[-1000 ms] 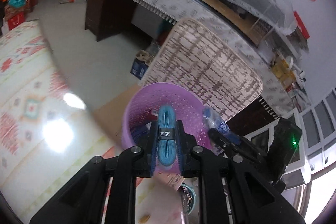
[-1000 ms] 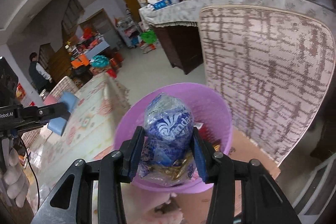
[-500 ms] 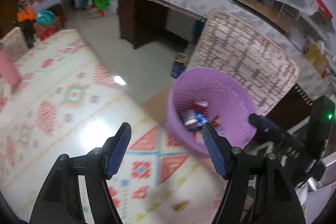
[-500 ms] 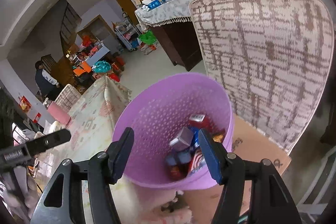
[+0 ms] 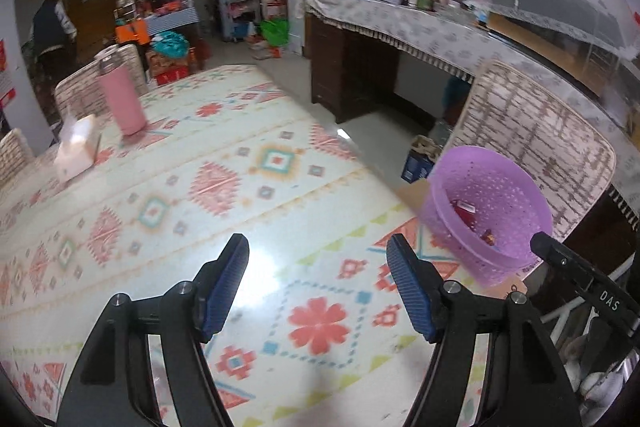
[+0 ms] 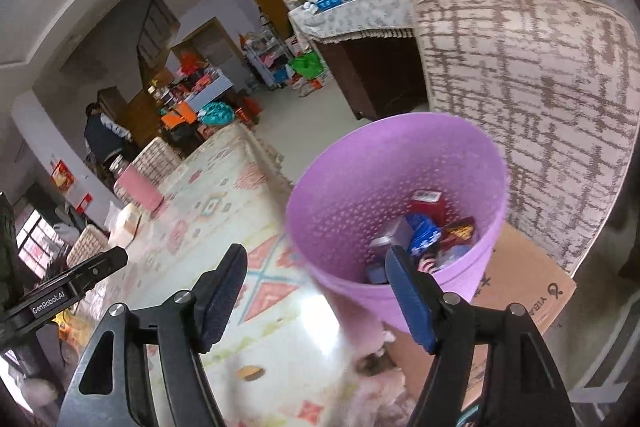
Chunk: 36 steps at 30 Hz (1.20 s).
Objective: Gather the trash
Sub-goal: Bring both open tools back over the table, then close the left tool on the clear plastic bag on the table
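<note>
My left hand-held gripper (image 5: 318, 275) stands wide apart with nothing between its blue pads (image 5: 224, 287), hanging over the patterned worktop (image 5: 224, 187); its jaws have just been opening. My right hand-held gripper (image 6: 314, 281) is likewise spread and empty, its jaws just parted too, with the purple basket (image 6: 360, 187) right beyond its right finger. In the left wrist view that basket (image 5: 484, 211) sits to the right, past the near corner of the worktop, on a cardboard box (image 6: 524, 291). Wrappers and packets (image 6: 424, 235) lie in its bottom, so the trash looks safely in.

What worries me from here: the basket looks light and is perched on that box at the worktop's edge, so a careless swing of my right gripper could clip the rim and tip everything out. A small tan scrap (image 6: 250, 372) lies on the worktop near the right gripper; it is blurred and I cannot tell what it is, but if it is trash I could easily overlook it. Farther left stand a pink bottle (image 5: 122, 99) and a white tissue box (image 5: 76, 151), which I might knock or wrongly grab if I sweep that way too fast
</note>
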Each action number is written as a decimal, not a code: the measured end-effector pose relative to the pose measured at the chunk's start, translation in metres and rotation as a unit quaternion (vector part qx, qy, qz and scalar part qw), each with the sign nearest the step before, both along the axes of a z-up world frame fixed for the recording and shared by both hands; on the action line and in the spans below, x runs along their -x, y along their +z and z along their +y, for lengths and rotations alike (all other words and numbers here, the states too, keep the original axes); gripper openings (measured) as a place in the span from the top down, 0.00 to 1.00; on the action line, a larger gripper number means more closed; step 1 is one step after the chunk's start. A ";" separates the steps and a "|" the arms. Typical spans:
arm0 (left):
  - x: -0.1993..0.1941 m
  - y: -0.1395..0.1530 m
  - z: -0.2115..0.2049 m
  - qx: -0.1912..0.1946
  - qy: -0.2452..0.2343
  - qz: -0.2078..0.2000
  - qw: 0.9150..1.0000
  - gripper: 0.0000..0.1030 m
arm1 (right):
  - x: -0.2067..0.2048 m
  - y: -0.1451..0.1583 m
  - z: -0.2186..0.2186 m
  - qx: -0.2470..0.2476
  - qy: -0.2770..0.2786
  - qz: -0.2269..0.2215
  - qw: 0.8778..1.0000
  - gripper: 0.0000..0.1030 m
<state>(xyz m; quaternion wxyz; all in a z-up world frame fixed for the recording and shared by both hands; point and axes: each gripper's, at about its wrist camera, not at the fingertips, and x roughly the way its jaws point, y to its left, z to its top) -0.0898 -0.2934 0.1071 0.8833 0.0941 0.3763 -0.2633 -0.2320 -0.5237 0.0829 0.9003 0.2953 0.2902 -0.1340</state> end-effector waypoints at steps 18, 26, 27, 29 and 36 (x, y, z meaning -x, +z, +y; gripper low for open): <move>0.007 -0.009 0.097 0.035 0.062 0.002 0.997 0.29 | -0.023 -0.004 0.092 0.023 0.062 0.034 0.997 0.24; 0.005 -0.013 0.125 0.048 0.073 0.006 0.996 0.29 | -0.032 -0.002 0.120 0.040 0.083 0.041 0.995 0.22; 0.004 -0.014 0.128 0.048 0.075 0.008 0.996 0.29 | -0.033 -0.003 0.124 0.041 0.086 0.043 0.995 0.22; 0.000 -0.016 0.138 0.051 0.077 0.015 0.996 0.29 | -0.035 -0.005 0.130 0.041 0.091 0.046 0.994 0.22; -0.020 -0.014 0.199 0.069 0.091 0.025 0.993 0.29 | -0.046 -0.011 0.148 0.037 0.107 0.052 0.992 0.22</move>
